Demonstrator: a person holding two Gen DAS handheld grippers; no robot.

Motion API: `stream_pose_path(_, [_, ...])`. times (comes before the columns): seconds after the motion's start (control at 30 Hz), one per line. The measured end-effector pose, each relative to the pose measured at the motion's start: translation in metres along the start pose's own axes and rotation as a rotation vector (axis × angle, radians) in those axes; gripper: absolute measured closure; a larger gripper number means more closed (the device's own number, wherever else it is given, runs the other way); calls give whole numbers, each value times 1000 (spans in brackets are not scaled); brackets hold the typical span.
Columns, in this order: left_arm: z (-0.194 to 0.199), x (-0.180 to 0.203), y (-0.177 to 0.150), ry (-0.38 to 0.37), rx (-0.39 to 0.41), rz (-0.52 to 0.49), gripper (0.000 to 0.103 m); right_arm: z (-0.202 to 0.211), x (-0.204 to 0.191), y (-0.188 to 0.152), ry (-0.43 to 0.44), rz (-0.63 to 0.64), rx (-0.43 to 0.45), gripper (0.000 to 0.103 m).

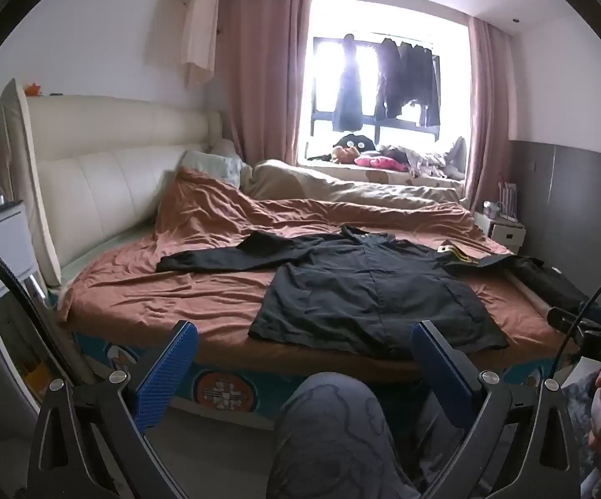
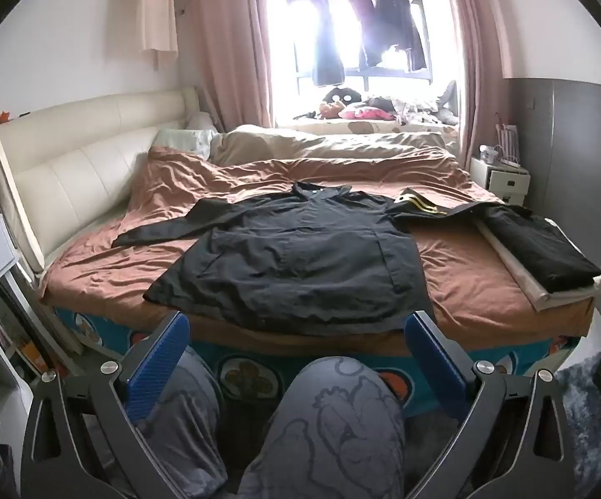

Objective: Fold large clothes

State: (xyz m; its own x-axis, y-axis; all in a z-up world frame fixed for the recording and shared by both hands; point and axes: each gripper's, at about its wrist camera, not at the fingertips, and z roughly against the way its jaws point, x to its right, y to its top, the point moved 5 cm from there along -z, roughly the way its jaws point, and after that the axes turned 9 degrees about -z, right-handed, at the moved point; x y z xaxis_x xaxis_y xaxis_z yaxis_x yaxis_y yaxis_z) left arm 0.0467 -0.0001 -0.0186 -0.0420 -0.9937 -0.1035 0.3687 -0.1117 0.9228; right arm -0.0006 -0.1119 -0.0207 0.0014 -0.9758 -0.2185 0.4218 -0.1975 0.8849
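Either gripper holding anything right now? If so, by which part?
Nothing held. Left gripper and right gripper are both open, short of the black long-sleeved shirt spread flat on the bed.

- Daylight pours in through the window (image 1: 387, 95) at the far end, blown out to pure white — the hanging clothes (image 1: 404, 79) read as near-silhouettes.
- Glare washes the curtains (image 2: 233, 50) pale.
- The bed (image 2: 487, 274) is softly, evenly lit — shadows faint.
- Fisheye bends walls and headboard; black vignette rings both views' corners.
- Focus is fair overall.
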Motion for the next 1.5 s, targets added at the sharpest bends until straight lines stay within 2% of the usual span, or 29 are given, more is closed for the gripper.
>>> stream_pose_path(1.5, [4,16,-1,-79,46,0,0,4,1,1,-66,1,23,0])
